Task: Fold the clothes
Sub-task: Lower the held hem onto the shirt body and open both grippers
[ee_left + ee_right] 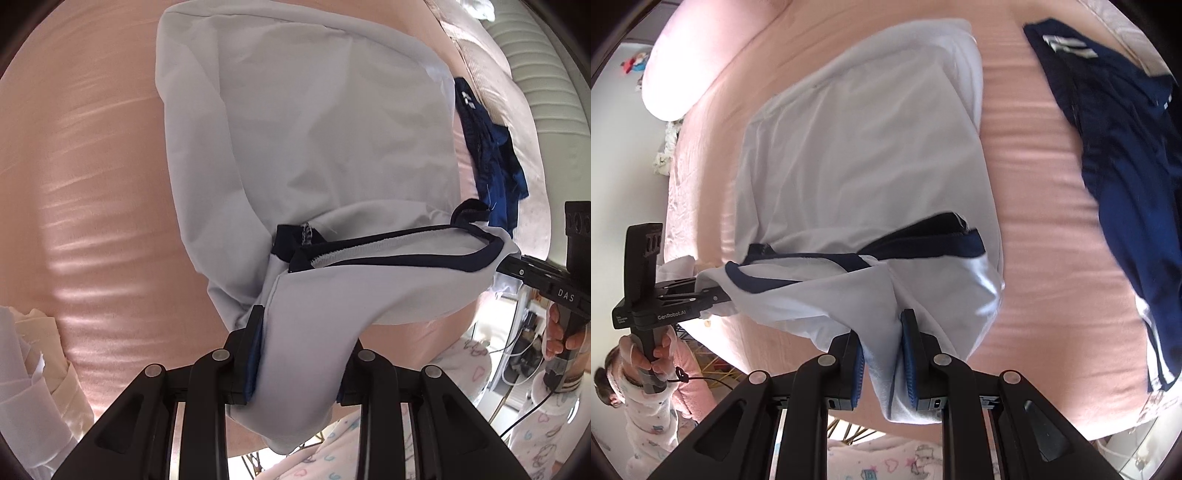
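A white shirt with navy trim (306, 147) hung between the two tools, its far part still lying on the pink bed sheet (92, 166) and its near edge lifted off it. The left hand-held gripper (295, 354) was clamped on a thick fold of the white fabric at the garment's near left corner, the cloth bunched between its blue-padded fingers (255, 373) and spilling down past them. The right hand-held gripper (882, 365) likewise pinched the white cloth between its blue pads (908, 362), a fold of fabric hanging down between the jaws. The navy-edged collar opening (886, 247) stretched as a sagging band between the two grips. In the left wrist view the right tool came in from the right edge, a hand (561, 332) wrapped around its handle. In the right wrist view the left tool came in from the left, held by a hand (650, 354) emerging from a pink patterned sleeve (653, 417). A dark blue garment with white stripes (1126, 184) lay crumpled on the sheet to the right of the shirt, apart from it. A pale pink pillow (676, 66) sat at the far left of the bed.
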Demonstrator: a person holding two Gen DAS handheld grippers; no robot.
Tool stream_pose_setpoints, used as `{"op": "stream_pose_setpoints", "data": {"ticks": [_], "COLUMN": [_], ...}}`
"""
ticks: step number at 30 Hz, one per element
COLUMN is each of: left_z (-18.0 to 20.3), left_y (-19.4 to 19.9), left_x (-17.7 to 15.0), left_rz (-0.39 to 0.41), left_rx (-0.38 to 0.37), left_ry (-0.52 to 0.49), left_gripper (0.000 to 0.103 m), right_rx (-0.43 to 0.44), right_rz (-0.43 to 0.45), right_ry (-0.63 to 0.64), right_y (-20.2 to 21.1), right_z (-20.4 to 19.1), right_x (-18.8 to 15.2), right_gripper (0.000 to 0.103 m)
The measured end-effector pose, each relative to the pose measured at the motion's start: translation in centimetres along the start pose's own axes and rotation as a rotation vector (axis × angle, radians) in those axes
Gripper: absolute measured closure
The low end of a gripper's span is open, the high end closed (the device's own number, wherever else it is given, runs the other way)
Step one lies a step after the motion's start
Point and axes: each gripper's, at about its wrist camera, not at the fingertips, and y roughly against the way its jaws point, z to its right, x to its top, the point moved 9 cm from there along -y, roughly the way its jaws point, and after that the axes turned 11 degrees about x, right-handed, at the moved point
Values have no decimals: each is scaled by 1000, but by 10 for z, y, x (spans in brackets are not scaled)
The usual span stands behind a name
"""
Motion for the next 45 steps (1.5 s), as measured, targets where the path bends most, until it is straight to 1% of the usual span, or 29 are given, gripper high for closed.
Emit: {"op": "stream_pose_setpoints", "data": {"ticks": [2, 7, 9, 11, 13, 14, 15, 17, 19, 21, 22, 23, 25, 26, 27, 28, 29, 30, 32, 33, 35, 37, 38, 40, 41, 42, 43, 45], "left_z": [-8, -13, -30, -35, -34, -34, -36, -45, -48, -54, -55, -56, -57, -56, -57, -58, -58, -58, -59, -59, -62, -64, -63, -60, -57, -55, -53, -50], "left_y": [2, 4, 17, 24, 28, 29, 30, 36, 40, 49, 53, 56, 63, 65, 66, 66, 65, 64, 65, 66, 73, 80, 82, 84, 83, 82, 79, 74], "left_x": [9, 17, 12, 12, 16, 16, 16, 21, 33, 40, 43, 46, 47, 46, 47, 46, 45, 44, 40, 37, 28, 19, 14, 3, -2, -7, -12, -24], "left_rz": [2, 6, 17, 38, 55, 60, 61, 90, 139, 189, 206, 217, 215, 219, 222, 226, 237, 247, 274, 289, 338, 392, 416, 450, 462, 466, 472, 482], "left_rx": [-6, -21, -31, -47, -84, -103, -119, -146, -159, -176, -190, -212, -286, -329, -355, -371, -380, -389, -394, -390, -361, -328, -320, -343, -356, -353, -334, -298], "left_ry": [11, 47, 53, 53, 55, 60, 71, 98, 129, 167, 189, 206, 230, 243, 254, 265, 276, 286, 299, 302, 285, 266, 265, 271, 271, 267, 263, 250], "left_gripper": [76, 76, 76, 76, 76, 75, 71, 63, 50, 48, 48, 47, 47, 43, 36, 34, 34, 34, 34, 34, 34, 28, 27, 25, 24, 22, 22, 22], "right_rx": [-1, 23, 31, 43, 50, 55, 60, 66, 76, 85, 85, 88, 106, 118, 144, 168, 187, 206, 242, 246, 252, 226, 223, 222, 222, 220, 211, 193], "right_rz": [4, 18, 29, 48, 63, 69, 77, 118, 157, 187, 201, 217, 238, 245, 247, 250, 258, 266, 282, 294, 317, 341, 351, 368, 374, 384, 390, 402], "right_ry": [8, 5, 12, 26, 55, 71, 87, 123, 146, 152, 152, 155, 169, 169, 167, 163, 154, 144, 127, 128, 130, 146, 152, 155, 155, 155, 154, 151], "right_y": [2, 7, 6, 11, 14, 15, 17, 21, 25, 26, 21, 20, 22, 23, 23, 23, 23, 23, 24, 25, 28, 32, 34, 37, 39, 40, 41, 43], "right_z": [0, 1, -1, -2, -5, -5, -6, -5, -2, 2, 0, 1, 1, 0, -1, -1, 1, 2, 6, 8, 11, 13, 14, 16, 17, 17, 18, 20], "right_x": [4, 15, 21, 27, 32, 33, 34, 37, 41, 45, 52, 55, 60, 62, 63, 64, 63, 63, 63, 61, 58, 54, 51, 47, 46, 45, 44, 43], "right_gripper": [87, 86, 86, 86, 86, 84, 82, 67, 61, 59, 59, 58, 57, 54, 52, 44, 41, 41, 41, 41, 38, 36, 35, 34, 34, 33, 31, 29]}}
